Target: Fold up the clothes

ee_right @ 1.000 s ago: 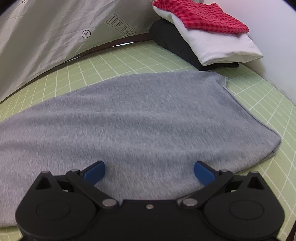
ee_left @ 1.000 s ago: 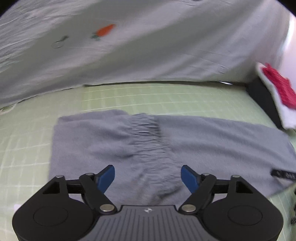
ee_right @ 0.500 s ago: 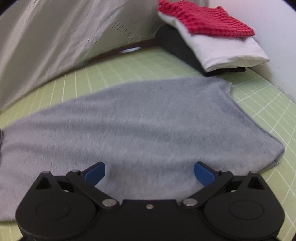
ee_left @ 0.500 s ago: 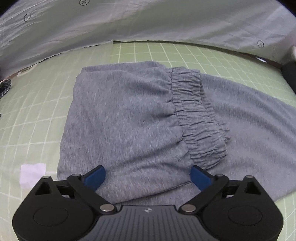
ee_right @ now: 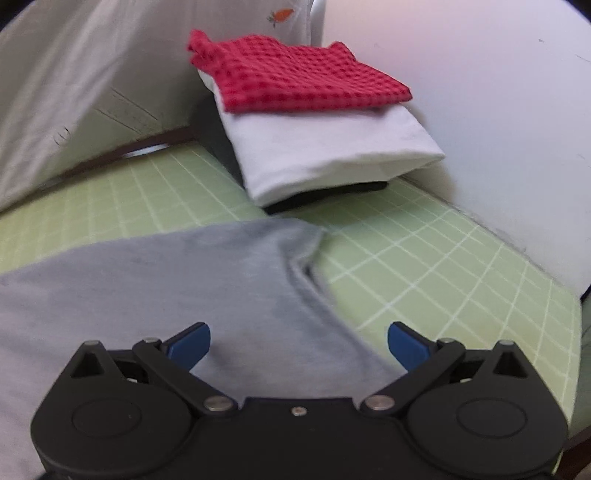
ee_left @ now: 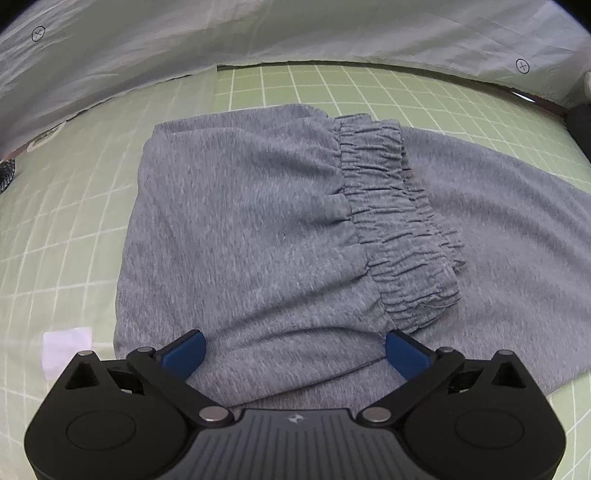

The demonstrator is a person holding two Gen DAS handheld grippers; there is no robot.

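Observation:
Grey sweatpants (ee_left: 258, 229) lie on the green grid mat (ee_left: 66, 206), the top part folded over so the elastic waistband (ee_left: 399, 221) lies across the legs. My left gripper (ee_left: 293, 352) is open and empty, low over the near edge of the folded part. In the right wrist view the leg end of the pants (ee_right: 207, 273) lies flat, its hem (ee_right: 314, 280) toward the right. My right gripper (ee_right: 299, 341) is open and empty, over the near hem corner.
A stack of folded clothes stands at the back right: red checked cloth (ee_right: 295, 74) on a white one (ee_right: 332, 155) on a black one (ee_right: 332, 192). A white wrinkled sheet (ee_left: 258, 33) hangs behind the mat. A white wall (ee_right: 498, 110) borders the right. A white tape patch (ee_left: 66, 343) is on the mat.
My left gripper has come closer and lower over the folded waistband part. My right gripper has swung right toward the hem end and the folded stack. Both stay open.

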